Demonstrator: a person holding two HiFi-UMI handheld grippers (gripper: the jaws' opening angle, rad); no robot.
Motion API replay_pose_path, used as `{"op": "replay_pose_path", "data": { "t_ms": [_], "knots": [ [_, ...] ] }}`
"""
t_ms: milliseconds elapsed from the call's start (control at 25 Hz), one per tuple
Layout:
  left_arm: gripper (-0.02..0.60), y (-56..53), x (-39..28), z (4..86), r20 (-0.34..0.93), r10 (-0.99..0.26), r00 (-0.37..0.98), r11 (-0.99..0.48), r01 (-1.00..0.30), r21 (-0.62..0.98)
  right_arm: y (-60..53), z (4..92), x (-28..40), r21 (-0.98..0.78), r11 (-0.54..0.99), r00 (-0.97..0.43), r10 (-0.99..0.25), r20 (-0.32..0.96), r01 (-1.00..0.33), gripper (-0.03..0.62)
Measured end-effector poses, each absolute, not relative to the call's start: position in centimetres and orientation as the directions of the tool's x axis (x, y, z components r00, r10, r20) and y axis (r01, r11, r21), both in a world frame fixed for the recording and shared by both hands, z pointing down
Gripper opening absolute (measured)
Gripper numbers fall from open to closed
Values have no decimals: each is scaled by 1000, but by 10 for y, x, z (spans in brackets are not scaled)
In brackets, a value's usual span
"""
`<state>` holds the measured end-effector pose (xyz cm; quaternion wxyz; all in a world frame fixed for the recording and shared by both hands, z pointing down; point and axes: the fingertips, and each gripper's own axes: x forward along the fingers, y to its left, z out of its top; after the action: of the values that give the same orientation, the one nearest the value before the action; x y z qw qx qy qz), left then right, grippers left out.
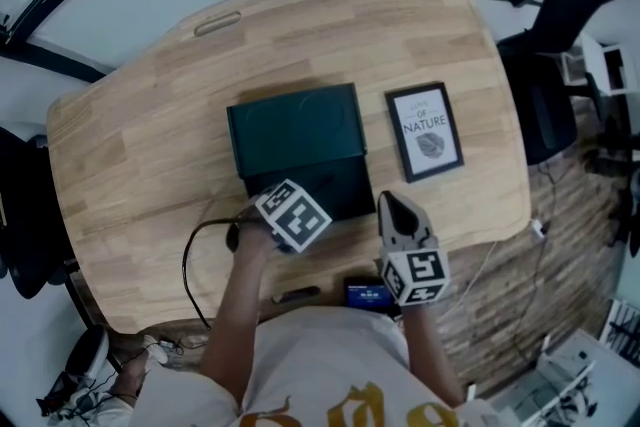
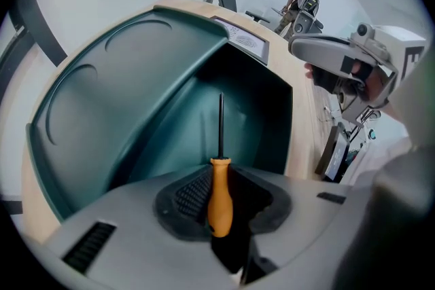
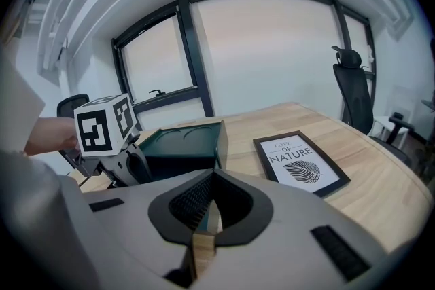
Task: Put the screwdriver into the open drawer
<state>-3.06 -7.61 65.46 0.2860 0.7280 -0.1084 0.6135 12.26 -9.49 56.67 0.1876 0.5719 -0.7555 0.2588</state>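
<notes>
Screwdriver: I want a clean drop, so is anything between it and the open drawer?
Nothing visible does. The left hand-held gripper is shut on the screwdriver, its shaft pointing straight into the open drawer, whose inside shows bare ahead of the tip.

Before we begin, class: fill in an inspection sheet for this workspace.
Surface: wooden table.
Job's things: orange-handled screwdriver in left tool, shaft pointing into open drawer of green box.
Clutter: framed print right of the box; small dark device at near edge.
Grippers: left tool shut on screwdriver; right tool shut, empty.
Cables: black cable looped on table's near-left part.
Surroundings: office chair, windows.
</notes>
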Motion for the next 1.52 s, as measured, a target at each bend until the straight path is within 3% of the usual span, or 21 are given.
{"op": "replay_pose_path", "data": {
  "t_ms": [400, 1000, 1520],
  "knots": [
    [75, -76, -29, 660, 953, 252, 166, -813, -498, 302, -98, 567, 121, -173, 219, -279, -760, 587, -960, 0],
    [75, -76, -29, 660, 951, 247, 187, -809, -500, 308, -100, 568, 120, -176, 214, -277, -761, 586, -961, 0],
    [81, -80, -19, 645, 934, 218, 285, -780, -524, 342, -98, 559, 119, -174, 232, -290, -767, 573, -957, 0]
  ]
}}
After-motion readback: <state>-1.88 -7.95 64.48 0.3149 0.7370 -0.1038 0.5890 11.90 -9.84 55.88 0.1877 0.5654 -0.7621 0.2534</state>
